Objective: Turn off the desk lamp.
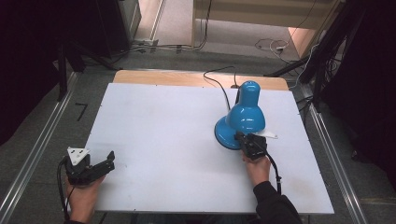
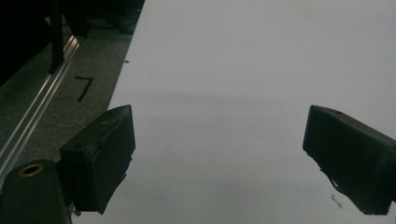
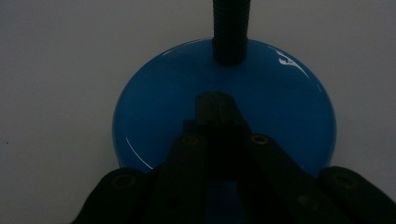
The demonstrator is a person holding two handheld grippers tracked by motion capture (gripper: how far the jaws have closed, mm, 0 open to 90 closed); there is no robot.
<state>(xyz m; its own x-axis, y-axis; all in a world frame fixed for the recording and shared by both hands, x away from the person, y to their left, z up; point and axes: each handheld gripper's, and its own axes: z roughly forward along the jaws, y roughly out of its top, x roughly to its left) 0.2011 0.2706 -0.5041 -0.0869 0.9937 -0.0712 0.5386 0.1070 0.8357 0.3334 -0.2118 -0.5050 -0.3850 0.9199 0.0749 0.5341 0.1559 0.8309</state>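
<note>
A: Start at the jaws. What is the right gripper [image 3: 217, 105] doing?

B: In its own view the two jaws are pressed together with no gap, tips over the middle of the blue lamp base [image 3: 154, 107]; nothing sits between them that I can see; whether the tips touch the base, I cannot tell.

A: And just beyond those tips?

B: The black ribbed neck [image 3: 229, 28] rises from the far part of the base at the top centre of the frame; pale table all round the disc.

A: The same from above?

B: In the high view the right gripper [image 1: 246, 140] is right of centre, its nose on the near edge of the lamp [image 1: 243, 116]; the hand [image 1: 258, 169] holds it from below, a dark sleeve [image 1: 275, 205] running to the bottom edge; the blue shade leans over the base, and the cord [image 1: 219, 86] runs off toward the top edge of the table [image 1: 163, 130].

A: The left gripper?

B: Jaws wide apart, nothing between them; in its own view the left gripper [image 2: 219, 154] shows one jaw at lower left and one at lower right, bare white table between.

A: Where is it in the high view?

B: Lower left, at the table's near left corner; the left gripper [image 1: 108, 162] points right, its grey plate [image 1: 77, 154] on top, the hand [image 1: 81, 198] beneath; well apart from the lamp.
</note>
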